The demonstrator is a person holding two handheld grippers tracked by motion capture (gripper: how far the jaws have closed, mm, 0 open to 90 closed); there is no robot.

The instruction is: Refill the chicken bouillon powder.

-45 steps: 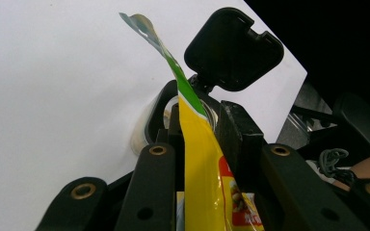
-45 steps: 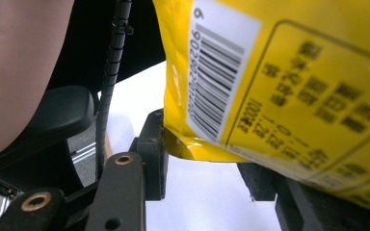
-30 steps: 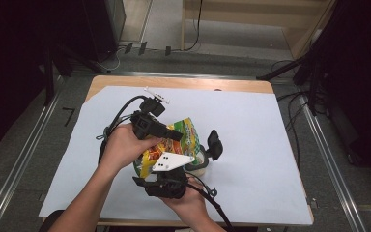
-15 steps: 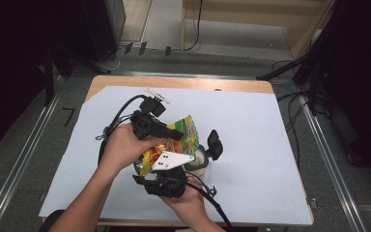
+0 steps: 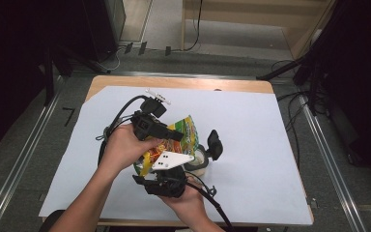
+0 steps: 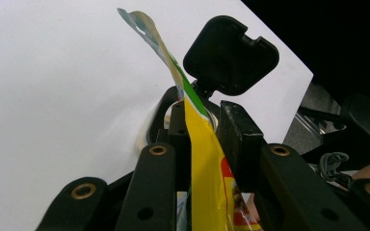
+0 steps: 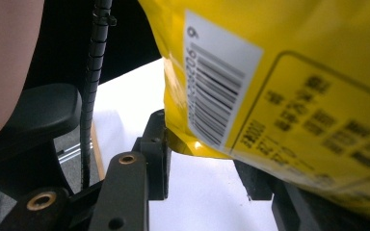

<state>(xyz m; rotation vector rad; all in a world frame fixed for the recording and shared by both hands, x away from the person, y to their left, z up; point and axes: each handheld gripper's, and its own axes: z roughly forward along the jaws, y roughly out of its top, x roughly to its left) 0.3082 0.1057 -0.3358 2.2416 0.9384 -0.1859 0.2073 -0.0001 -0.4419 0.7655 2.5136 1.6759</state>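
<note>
While both hands meet over the middle of the white sheet (image 5: pixel 270 145) that covers the table, we see a yellow and green snack bag (image 5: pixel 186 133) held up between two hand-held grippers. From the high view, the left gripper (image 5: pixel 176 137) reaches in from the left above the bag, and the right gripper (image 5: pixel 200 166) comes up from the near edge beneath its grey three-cornered plate (image 5: pixel 170 161).

Looking along the left gripper (image 6: pixel 203 139), we find its two black jaws closed on the thin upper edge of the bag (image 6: pixel 207 168), with the foil standing upright between the pads and rising past them to a torn-looking tip. Beyond that edge sits a black pad (image 6: pixel 230 55) of the other gripper, and behind the jaws a pale round container (image 6: pixel 147 137) rests on the sheet.

Looking along the right gripper (image 7: pixel 207 168), we see the back of the bag (image 7: pixel 289 86), with its barcode and printed panel, hanging over the jaws. Its lower corner lies against the left jaw, while the right jaw sits under the bag; we cannot tell whether the pads press on it. In the high view, the round container (image 5: pixel 199 162) stands just beside the bag, near the right gripper's far jaw.
</note>
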